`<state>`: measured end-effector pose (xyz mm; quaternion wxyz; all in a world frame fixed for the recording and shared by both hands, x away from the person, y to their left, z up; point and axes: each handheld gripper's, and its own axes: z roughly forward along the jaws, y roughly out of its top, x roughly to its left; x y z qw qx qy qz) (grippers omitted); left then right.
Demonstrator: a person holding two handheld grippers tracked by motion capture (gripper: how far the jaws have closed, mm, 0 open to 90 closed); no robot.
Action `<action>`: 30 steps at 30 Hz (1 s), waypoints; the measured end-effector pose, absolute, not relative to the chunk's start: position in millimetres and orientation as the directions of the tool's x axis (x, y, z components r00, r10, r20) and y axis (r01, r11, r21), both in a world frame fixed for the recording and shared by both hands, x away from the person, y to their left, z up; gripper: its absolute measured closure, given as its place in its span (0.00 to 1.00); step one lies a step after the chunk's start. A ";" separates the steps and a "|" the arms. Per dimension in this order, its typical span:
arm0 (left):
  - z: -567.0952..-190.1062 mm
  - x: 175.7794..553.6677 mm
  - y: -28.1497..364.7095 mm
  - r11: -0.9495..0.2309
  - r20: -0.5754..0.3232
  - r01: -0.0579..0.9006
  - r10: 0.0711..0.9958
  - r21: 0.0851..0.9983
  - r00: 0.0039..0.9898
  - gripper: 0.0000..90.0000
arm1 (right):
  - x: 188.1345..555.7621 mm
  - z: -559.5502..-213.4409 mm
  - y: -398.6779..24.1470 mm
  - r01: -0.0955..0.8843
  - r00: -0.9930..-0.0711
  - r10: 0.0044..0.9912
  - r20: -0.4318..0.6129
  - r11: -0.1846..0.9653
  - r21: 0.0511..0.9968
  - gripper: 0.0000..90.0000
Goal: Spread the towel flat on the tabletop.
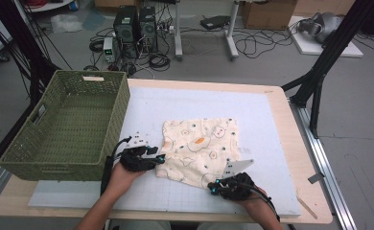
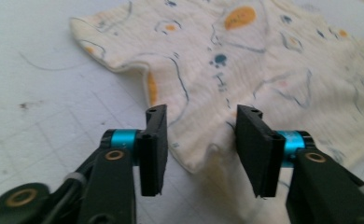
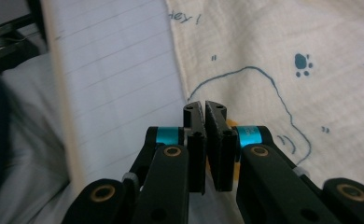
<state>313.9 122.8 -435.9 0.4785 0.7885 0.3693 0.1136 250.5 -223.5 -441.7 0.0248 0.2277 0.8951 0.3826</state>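
A cream cloth (image 1: 200, 147) printed with small orange and blue figures lies spread on the white mat (image 1: 194, 101). My left gripper (image 1: 159, 158) is at the cloth's near-left corner. In the left gripper view that gripper (image 2: 202, 112) stands open, with the cloth (image 2: 245, 65) corner lying between the jaws and touching neither pad. My right gripper (image 1: 213, 188) is at the cloth's near edge. In the right gripper view the right gripper (image 3: 204, 105) has its jaws together, pinched on the hem of the cloth (image 3: 283, 51).
A green woven basket (image 1: 117, 115) stands on the table's left side, beside the mat and close to my left hand. The wooden table's edge (image 1: 290, 143) runs along the right. Cables, computer boxes and a black frame stand on the floor beyond.
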 end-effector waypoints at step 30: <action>-441.6 317.5 128.2 -0.250 -0.158 0.493 0.747 0.833 0.645 0.57 | 249.2 -433.2 -279.8 0.536 -0.664 0.741 -0.100 0.565 0.628 0.99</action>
